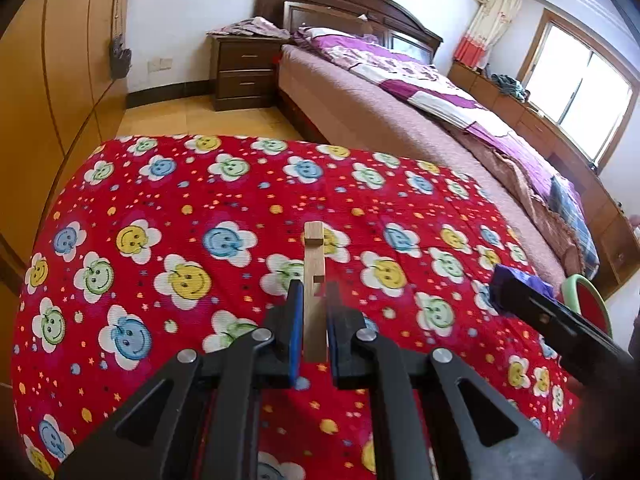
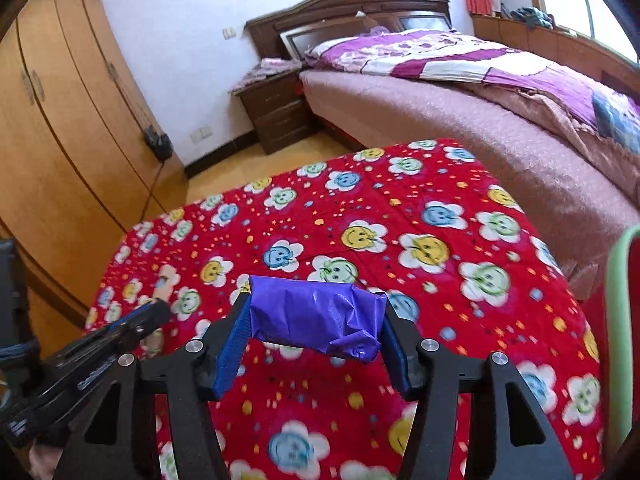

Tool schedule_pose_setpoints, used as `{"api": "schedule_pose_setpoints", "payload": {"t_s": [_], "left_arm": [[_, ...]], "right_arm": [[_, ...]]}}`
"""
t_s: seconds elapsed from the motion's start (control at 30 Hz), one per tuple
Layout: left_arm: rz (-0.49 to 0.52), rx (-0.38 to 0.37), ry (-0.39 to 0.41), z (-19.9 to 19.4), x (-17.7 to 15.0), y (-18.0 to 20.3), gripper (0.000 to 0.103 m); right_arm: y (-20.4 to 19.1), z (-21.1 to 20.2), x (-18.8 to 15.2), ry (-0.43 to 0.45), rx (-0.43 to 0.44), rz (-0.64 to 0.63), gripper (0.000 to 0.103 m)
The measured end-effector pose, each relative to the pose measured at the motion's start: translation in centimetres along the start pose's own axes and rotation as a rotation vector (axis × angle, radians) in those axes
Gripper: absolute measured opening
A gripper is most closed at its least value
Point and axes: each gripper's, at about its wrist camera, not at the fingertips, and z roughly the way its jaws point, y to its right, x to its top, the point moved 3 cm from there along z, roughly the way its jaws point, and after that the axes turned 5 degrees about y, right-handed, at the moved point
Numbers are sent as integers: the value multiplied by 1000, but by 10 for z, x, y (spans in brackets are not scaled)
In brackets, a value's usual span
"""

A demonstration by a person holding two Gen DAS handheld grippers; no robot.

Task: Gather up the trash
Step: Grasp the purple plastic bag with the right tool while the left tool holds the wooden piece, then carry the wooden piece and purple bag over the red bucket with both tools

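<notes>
Blue plastic bundle [image 2: 316,316] clamped crosswise in half-open right claw [image 2: 316,334] above bench [image 2: 440,208]; wooden stick [image 1: 314,292] pinched upright in left claw [image 1: 314,320].

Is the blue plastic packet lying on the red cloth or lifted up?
Lifted. The blue plastic packet spans between the right gripper's pads, clear of the red cloth beneath it.

Left gripper [image 1: 311,312] clamped tight on a thin wooden stick [image 1: 313,280], pitched down over the table's near edge, right gripper [image 2: 316,320] beside it near the right edge, pitched down too, jaws pinching a crumpled purple packet [image 2: 316,316] across its ends.
</notes>
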Motion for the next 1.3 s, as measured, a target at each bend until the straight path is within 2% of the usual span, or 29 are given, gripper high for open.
{"api": "schedule_pose_setpoints", "payload": {"t_s": [0.33,0.57,0.93,1.3], "left_arm": [[76,-72,44,-33,-1,44,10],[114,-145,55,-54,-7,83,10],[189,-259,12,-65,-35,158,10],[288,-342,-57,-57,-57,227,10]], "right_arm": [[48,-73,-9,95,-28,107,60],[94,-120,-23,152,-104,185,60],[164,-173,-48,206,-198,297,60],[226,-193,-69,233,-266,402,62]]}}
